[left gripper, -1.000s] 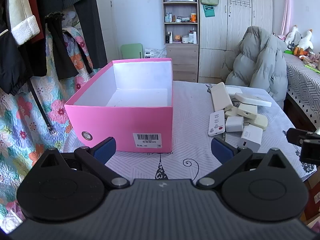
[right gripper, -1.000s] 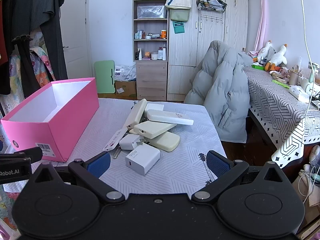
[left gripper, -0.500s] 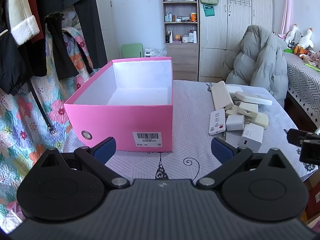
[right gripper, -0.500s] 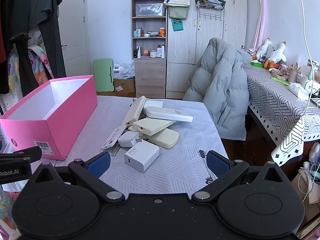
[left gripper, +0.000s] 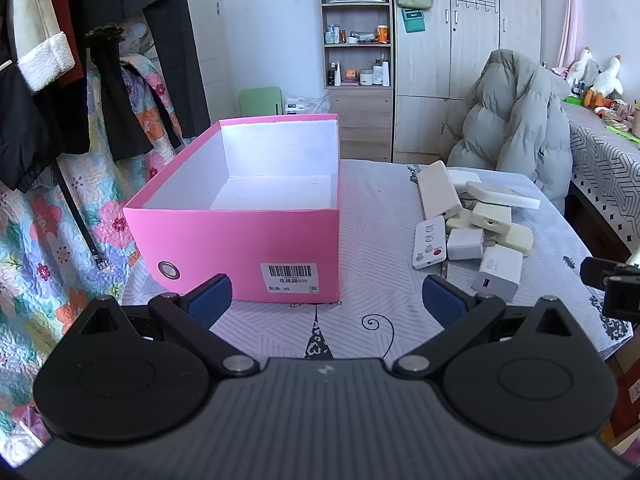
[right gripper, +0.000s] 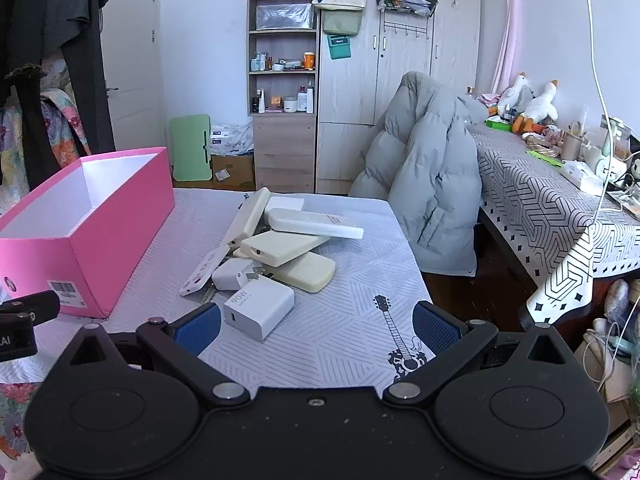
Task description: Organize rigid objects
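An empty pink box (left gripper: 244, 236) (right gripper: 100, 232) with a white inside stands on the left of the table. To its right lies a pile of white and cream rigid objects: a white 90W charger (right gripper: 259, 309) (left gripper: 498, 273) nearest me, a smaller white plug (right gripper: 234, 274), a slim white remote (left gripper: 430, 241) (right gripper: 202, 272), and several cream power banks (right gripper: 284, 246) (left gripper: 438, 195). My left gripper (left gripper: 325, 298) is open in front of the box. My right gripper (right gripper: 316, 326) is open just short of the 90W charger, holding nothing.
The table wears a pale striped cloth (right gripper: 348, 320). A grey puffer jacket (right gripper: 424, 200) hangs on a chair behind it. Clothes hang at the left (left gripper: 60, 60). A second table with a patterned cloth (right gripper: 536, 208) stands at the right, and a wooden shelf (right gripper: 282, 92) at the back.
Both grippers have drifted slightly forward and lower towards the table; the charger pile sits a little closer in the right wrist view. Nothing was grasped or moved.
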The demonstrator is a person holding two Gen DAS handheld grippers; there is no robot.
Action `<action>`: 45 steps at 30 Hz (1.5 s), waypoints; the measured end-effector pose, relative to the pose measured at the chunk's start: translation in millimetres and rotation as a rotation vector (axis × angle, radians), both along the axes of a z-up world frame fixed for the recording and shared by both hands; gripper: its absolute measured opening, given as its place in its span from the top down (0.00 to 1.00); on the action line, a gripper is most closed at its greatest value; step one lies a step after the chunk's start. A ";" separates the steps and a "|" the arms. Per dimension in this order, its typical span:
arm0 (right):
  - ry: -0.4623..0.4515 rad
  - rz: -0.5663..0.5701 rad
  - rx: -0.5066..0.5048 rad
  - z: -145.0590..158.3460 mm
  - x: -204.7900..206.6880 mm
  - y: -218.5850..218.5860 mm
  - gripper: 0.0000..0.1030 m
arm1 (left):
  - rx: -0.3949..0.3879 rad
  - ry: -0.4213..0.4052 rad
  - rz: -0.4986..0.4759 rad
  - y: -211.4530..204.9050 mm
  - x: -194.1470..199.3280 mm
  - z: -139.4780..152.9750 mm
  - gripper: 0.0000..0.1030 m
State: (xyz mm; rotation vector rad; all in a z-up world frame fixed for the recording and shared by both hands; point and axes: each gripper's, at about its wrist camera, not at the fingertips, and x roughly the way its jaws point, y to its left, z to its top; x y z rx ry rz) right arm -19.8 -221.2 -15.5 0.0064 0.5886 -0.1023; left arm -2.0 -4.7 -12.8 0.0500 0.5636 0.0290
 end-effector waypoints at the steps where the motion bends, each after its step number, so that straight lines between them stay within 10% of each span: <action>1: 0.001 0.000 0.000 -0.5 0.6 0.3 0.00 | 0.000 0.002 -0.005 -0.7 0.0 -0.1 0.00; 21: -0.078 0.104 0.054 8.9 3.3 -1.5 0.00 | -0.098 0.153 -0.133 4.7 27.3 6.0 0.03; 33: -0.070 0.276 0.103 17.1 49.1 -1.6 0.00 | 0.096 -0.049 -0.084 54.9 56.0 69.0 0.02; 45: 0.038 0.340 0.207 14.1 130.2 17.0 0.09 | 0.111 0.070 -0.087 123.4 133.4 74.4 0.09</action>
